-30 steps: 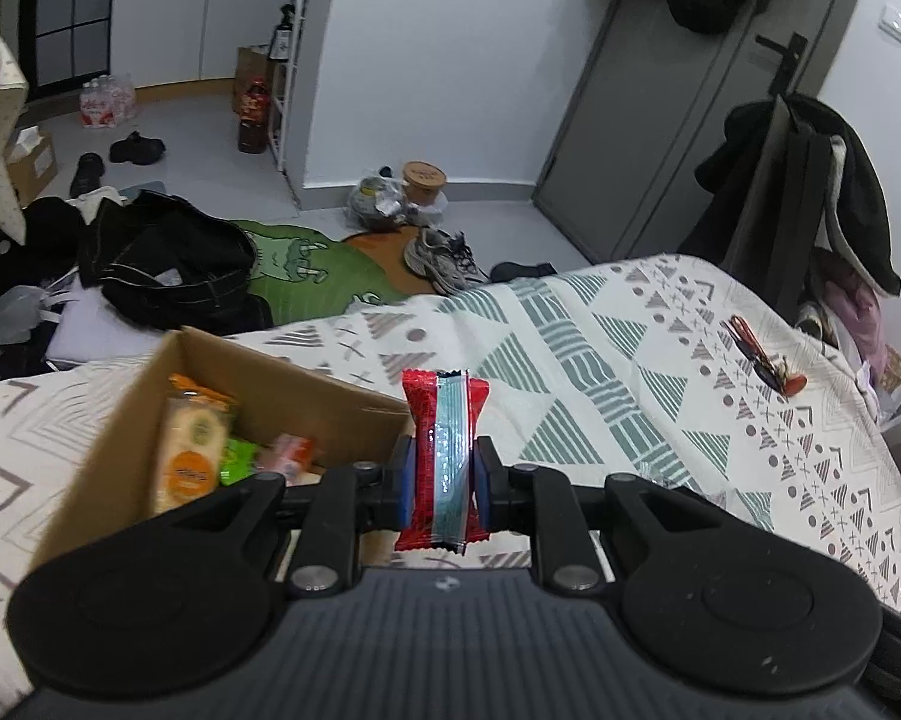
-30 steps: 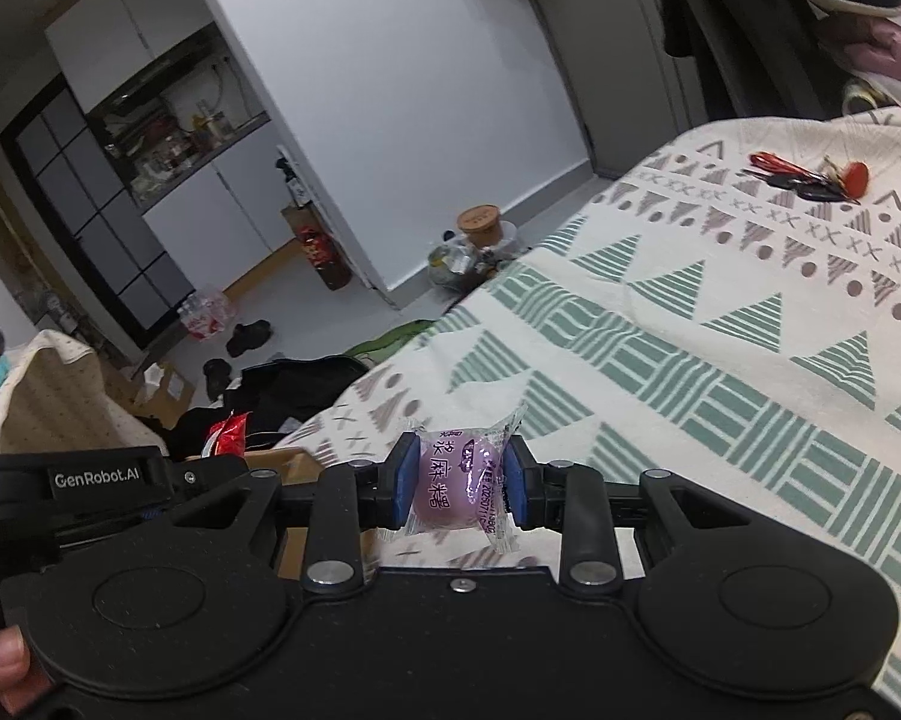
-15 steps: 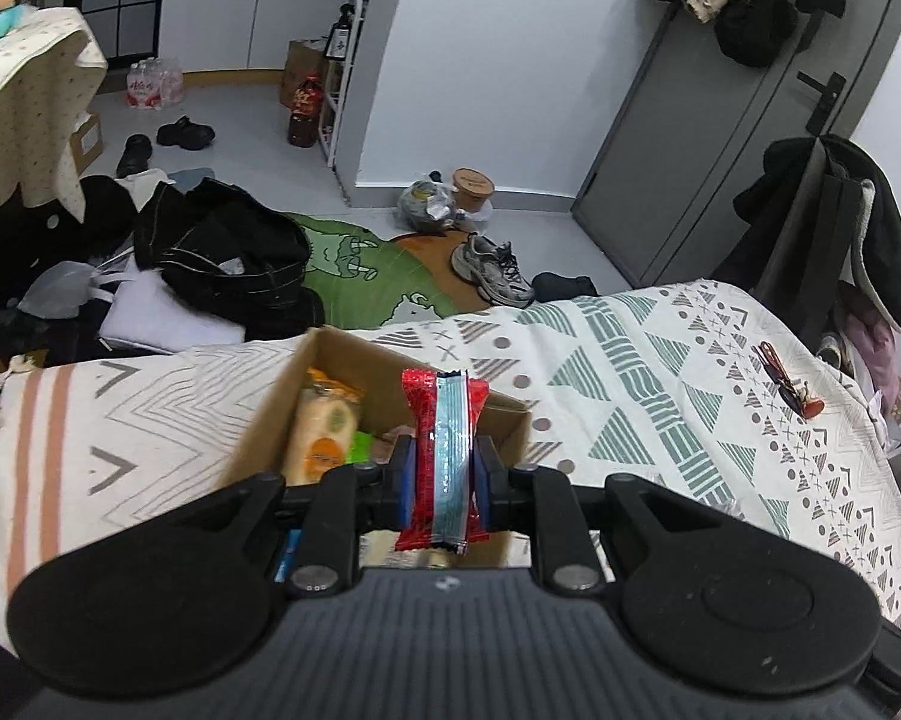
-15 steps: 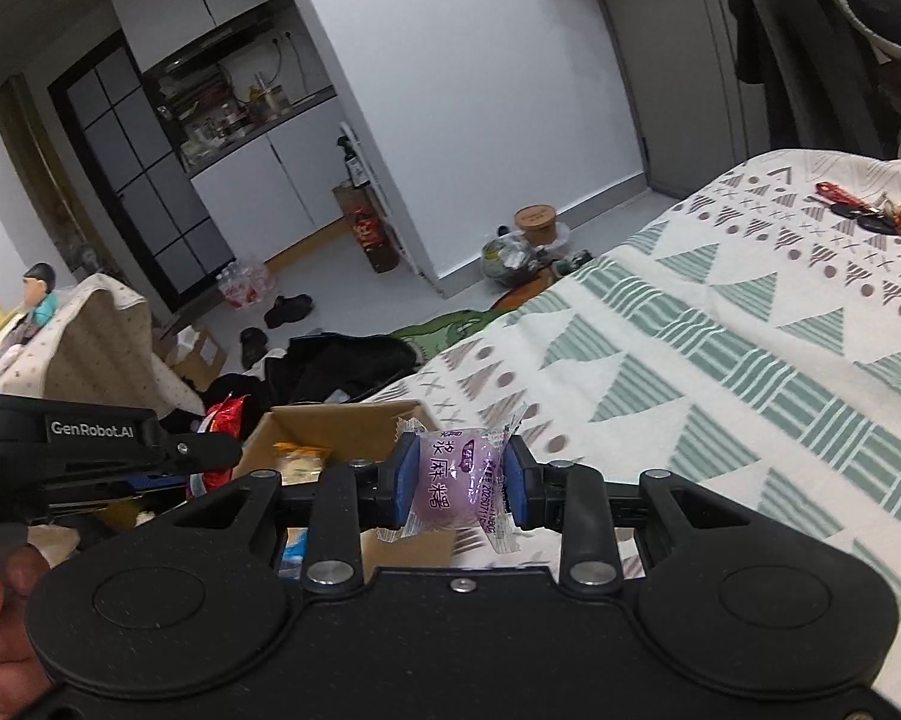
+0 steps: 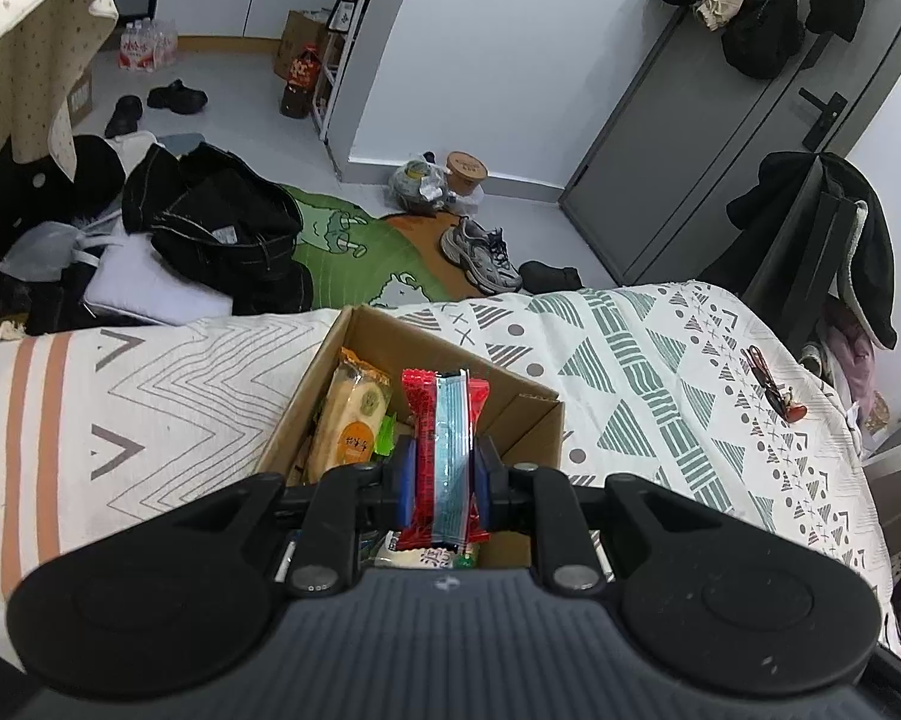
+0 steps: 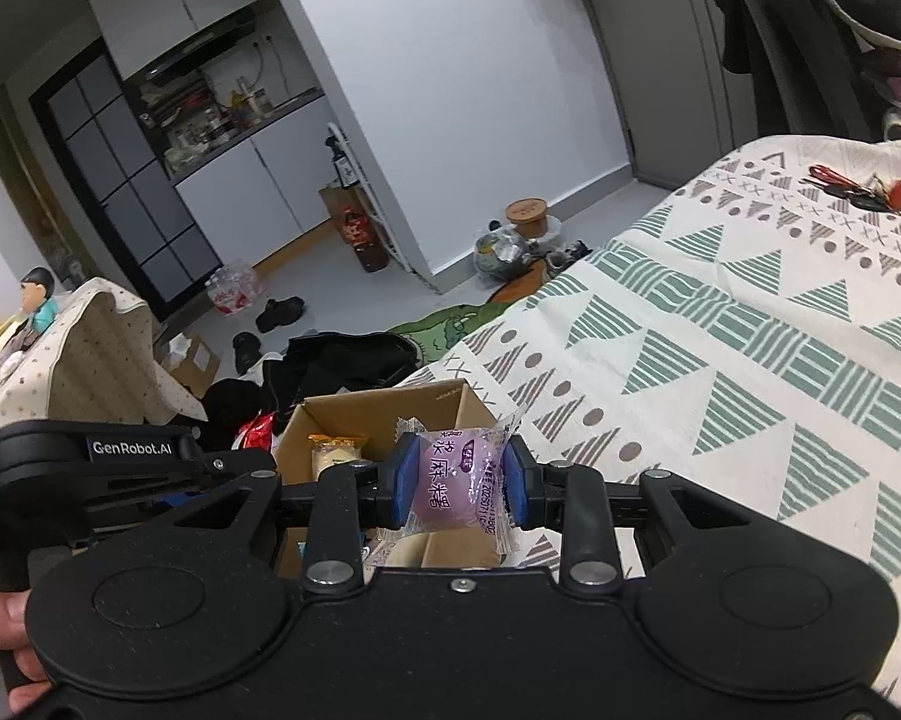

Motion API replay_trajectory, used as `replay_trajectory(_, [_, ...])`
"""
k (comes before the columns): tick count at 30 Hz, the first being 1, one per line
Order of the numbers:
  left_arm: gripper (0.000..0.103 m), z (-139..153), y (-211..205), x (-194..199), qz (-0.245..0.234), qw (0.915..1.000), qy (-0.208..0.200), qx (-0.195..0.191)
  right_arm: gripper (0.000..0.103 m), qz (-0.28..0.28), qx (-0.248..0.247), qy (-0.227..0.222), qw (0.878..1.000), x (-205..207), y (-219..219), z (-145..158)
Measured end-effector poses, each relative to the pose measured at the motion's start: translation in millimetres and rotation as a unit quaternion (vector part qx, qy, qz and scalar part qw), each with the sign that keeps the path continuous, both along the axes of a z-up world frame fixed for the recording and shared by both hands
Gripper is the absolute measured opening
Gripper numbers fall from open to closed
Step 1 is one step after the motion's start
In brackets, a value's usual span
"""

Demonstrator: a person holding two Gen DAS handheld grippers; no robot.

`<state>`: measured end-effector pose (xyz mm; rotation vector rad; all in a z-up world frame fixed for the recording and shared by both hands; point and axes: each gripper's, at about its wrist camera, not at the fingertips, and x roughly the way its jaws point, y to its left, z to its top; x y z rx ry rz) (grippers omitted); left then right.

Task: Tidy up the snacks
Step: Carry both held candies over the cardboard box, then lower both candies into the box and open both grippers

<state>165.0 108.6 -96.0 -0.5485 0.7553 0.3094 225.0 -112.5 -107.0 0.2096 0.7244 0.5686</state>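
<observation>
A: What is the left gripper holding?

B: Its fingers are clamping a red and blue snack packet, which is standing upright between the blue pads. The packet is hanging over the open cardboard box.

A: And where is that box sitting?

B: It is resting on the bed, on a cover patterned with green triangles. Inside it, an orange biscuit pack is leaning against the left wall, with a green wrapper just beside it; other packets are lying lower down, mostly hidden by the gripper.

A: Is the right gripper carrying anything?

B: Yes, its fingers are pressing from both sides on a purple wrapped sweet in clear film with purple print. It is hovering just over the near right part of the same box. In that view the left gripper is reaching in from the left, and a hand is showing at the lower left edge.

A: Anything else lying on the bed?

B: A bunch of keys with a red tag is lying well apart from the box, towards the far right.
</observation>
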Motion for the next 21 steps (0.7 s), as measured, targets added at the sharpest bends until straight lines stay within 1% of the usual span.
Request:
replay_trajectory(7, [0.019, -15.5, 9.1, -2.6, -0.010, 0.9995, 0.009, -0.027, 0.029, -0.009, -0.008, 0.001, 1.000, -4.9, 9.9, 0.2])
replay_trajectory(13, [0.019, -26.8, 12.1, -9.7, -0.015, 0.9983, 0.027, -0.049, 0.030, -0.006, -0.015, 0.006, 1.000, -4.4, 21.1, -2.9])
replay_trajectory(16, [0.022, -31.6, 12.5, -10.3, -0.020, 0.9970, 0.043, -0.061, 0.030, -0.003, -0.015, 0.012, 1.000, -4.9, 26.7, -5.4])
replay_trajectory(18, [0.022, -34.3, 14.4, -11.5, -0.026, 0.9959, 0.044, -0.074, 0.030, 0.000, -0.018, 0.016, 1.000, -5.5, 31.3, -7.5])
replay_trajectory(21, [0.025, -33.1, 18.8, -12.3, -0.020, 0.9957, 0.048, -0.076, 0.030, 0.001, -0.020, 0.020, 1.000, -5.7, 37.3, -9.5])
